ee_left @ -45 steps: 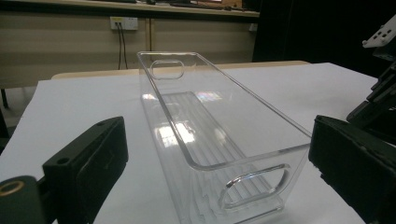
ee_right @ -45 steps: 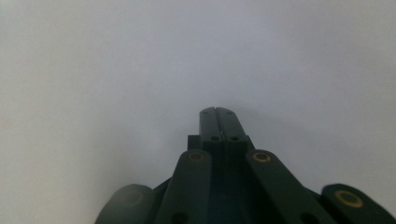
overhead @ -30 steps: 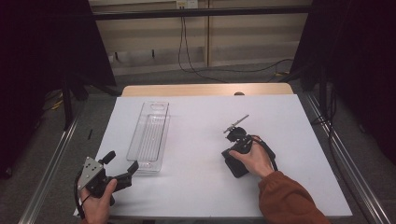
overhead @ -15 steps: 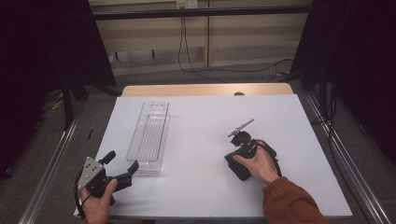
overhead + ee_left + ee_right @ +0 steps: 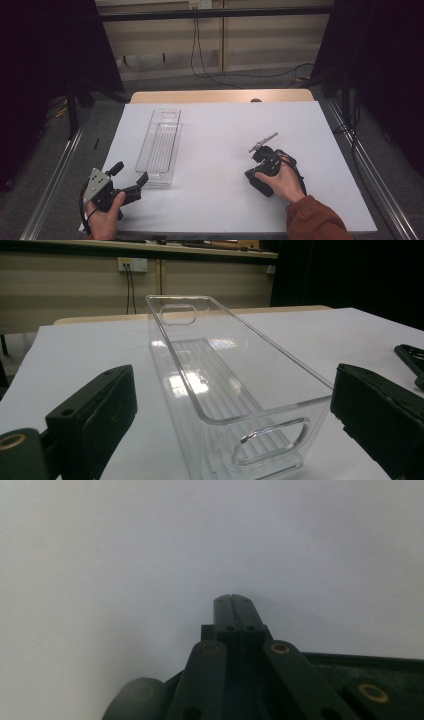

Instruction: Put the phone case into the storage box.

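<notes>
A long clear plastic bin (image 5: 160, 144) lies lengthwise on the left half of the white table (image 5: 225, 120), with nothing inside it. My left gripper (image 5: 129, 173) is held just short of its near end, jaws wide open. In the left gripper view the bin (image 5: 225, 375) stands between and beyond the two black jaws of that gripper (image 5: 232, 385), untouched. My right gripper (image 5: 252, 176) is at centre right in a hand with an orange-brown sleeve, tilted down at the bare table. The right gripper (image 5: 233, 600) is shut, its jaws pressed together on nothing.
A wooden strip (image 5: 220, 96) runs along the table's far edge. Metal rails (image 5: 55, 170) flank both sides, and cables (image 5: 240, 75) trail on the floor behind. Part of the right gripper (image 5: 411, 357) shows at the edge of the left gripper view.
The right hand and its gripper have drifted a little to the right and toward the near edge. The left gripper and the bin have not moved.
</notes>
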### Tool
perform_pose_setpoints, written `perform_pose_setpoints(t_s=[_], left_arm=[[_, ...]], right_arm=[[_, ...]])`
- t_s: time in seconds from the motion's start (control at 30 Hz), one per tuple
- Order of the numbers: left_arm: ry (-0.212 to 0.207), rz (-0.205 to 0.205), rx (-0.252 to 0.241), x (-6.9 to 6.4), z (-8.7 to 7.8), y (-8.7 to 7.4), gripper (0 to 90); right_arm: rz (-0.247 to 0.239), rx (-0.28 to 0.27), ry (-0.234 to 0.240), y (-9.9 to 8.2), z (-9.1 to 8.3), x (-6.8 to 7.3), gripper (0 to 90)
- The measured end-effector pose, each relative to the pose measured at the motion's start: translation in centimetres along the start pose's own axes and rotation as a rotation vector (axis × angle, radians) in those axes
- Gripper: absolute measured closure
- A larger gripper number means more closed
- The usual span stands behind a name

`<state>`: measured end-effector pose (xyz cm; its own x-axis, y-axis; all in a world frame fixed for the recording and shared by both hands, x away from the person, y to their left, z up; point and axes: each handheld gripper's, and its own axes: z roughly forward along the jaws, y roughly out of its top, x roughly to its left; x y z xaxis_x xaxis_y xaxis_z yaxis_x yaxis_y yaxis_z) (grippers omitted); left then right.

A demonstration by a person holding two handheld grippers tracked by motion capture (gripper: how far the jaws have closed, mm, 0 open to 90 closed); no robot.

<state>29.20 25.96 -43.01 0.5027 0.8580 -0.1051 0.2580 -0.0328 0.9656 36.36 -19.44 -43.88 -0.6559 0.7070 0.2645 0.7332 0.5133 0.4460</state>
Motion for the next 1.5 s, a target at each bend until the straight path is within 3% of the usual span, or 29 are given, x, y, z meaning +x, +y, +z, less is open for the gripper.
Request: perform_pose_setpoints(t_s=[1.5], left_arm=[[-0.003, 0.004, 0.002, -0.1, 0.3, 0.0, 4.7]], right_arm=[[0.056, -0.036, -0.022, -5.3, -2.9, -0.1, 90.0]])
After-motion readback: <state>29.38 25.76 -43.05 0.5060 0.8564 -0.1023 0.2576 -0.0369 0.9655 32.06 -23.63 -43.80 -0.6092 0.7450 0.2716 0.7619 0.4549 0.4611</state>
